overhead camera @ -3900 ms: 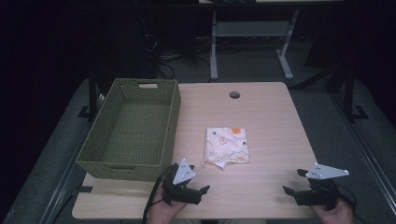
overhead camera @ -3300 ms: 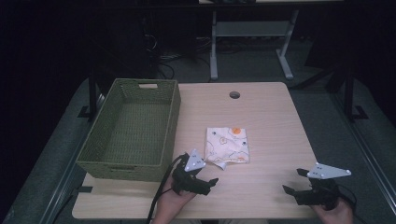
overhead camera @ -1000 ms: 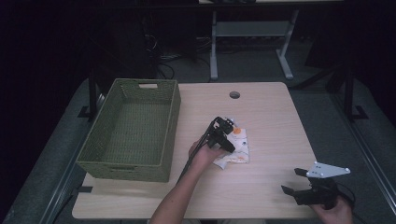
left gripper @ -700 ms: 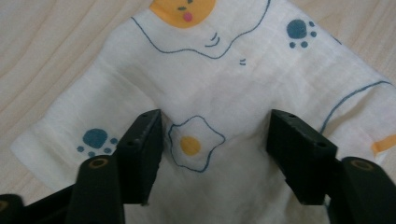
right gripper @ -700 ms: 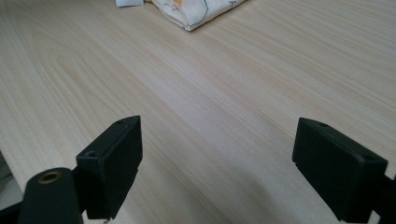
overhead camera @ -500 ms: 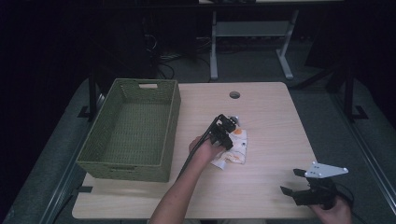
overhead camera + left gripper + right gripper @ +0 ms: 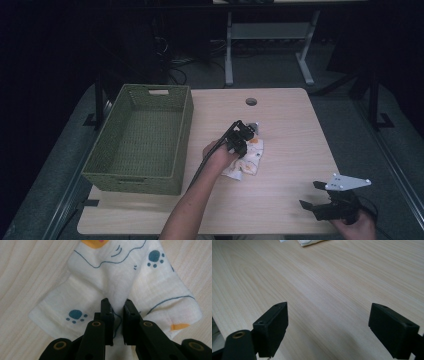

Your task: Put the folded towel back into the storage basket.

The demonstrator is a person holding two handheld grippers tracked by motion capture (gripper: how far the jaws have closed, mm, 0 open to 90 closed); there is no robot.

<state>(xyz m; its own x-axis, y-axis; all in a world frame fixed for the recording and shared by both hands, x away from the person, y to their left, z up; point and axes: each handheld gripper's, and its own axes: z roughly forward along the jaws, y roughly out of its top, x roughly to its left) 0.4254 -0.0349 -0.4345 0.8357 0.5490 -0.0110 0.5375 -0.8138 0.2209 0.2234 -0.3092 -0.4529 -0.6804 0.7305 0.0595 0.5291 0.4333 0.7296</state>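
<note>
Fingers (image 7: 108,312) of the left gripper (image 7: 117,315) pinch a raised fold of the thin white printed cloth (image 7: 120,277) lying mid-tabletop (image 7: 290,120), light, limp and best gripped at a crease.

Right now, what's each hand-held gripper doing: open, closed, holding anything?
Left hand-held gripper: closed on a pinched fold of the printed cloth.
Right hand-held gripper: open, holding nothing, over the bare table.

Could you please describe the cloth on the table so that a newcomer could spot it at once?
On the pale wooden table, look right of the green woven basket, near the middle. The cloth lies crumpled there, white with blue paw prints and orange patches, pinched by the left gripper.
</note>
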